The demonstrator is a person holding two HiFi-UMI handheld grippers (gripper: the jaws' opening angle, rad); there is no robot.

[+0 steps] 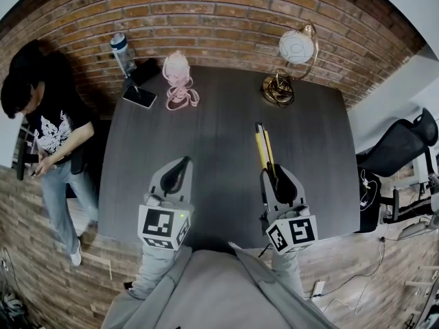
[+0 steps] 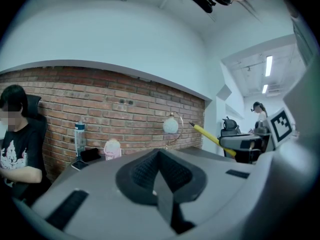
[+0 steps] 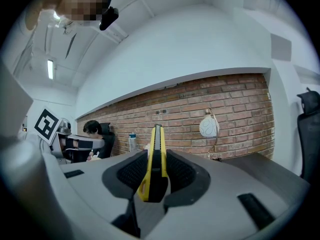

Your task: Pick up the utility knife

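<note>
The yellow and black utility knife (image 1: 264,147) is clamped between the jaws of my right gripper (image 1: 274,177), lifted off the dark table (image 1: 226,136) and pointing away from me. In the right gripper view the utility knife (image 3: 154,160) runs straight out along the jaws, held near its rear end. My left gripper (image 1: 178,173) hovers over the table's near left part, jaws together with nothing between them; in the left gripper view the pads (image 2: 161,176) meet. The utility knife (image 2: 210,136) also shows at the right of that view.
At the table's far side stand a globe lamp on a brass base (image 1: 288,67), a pink object with a coiled cable (image 1: 178,81), a phone (image 1: 139,96) and a water bottle (image 1: 123,52). A person (image 1: 48,136) stands left of the table. An office chair (image 1: 398,146) is at the right.
</note>
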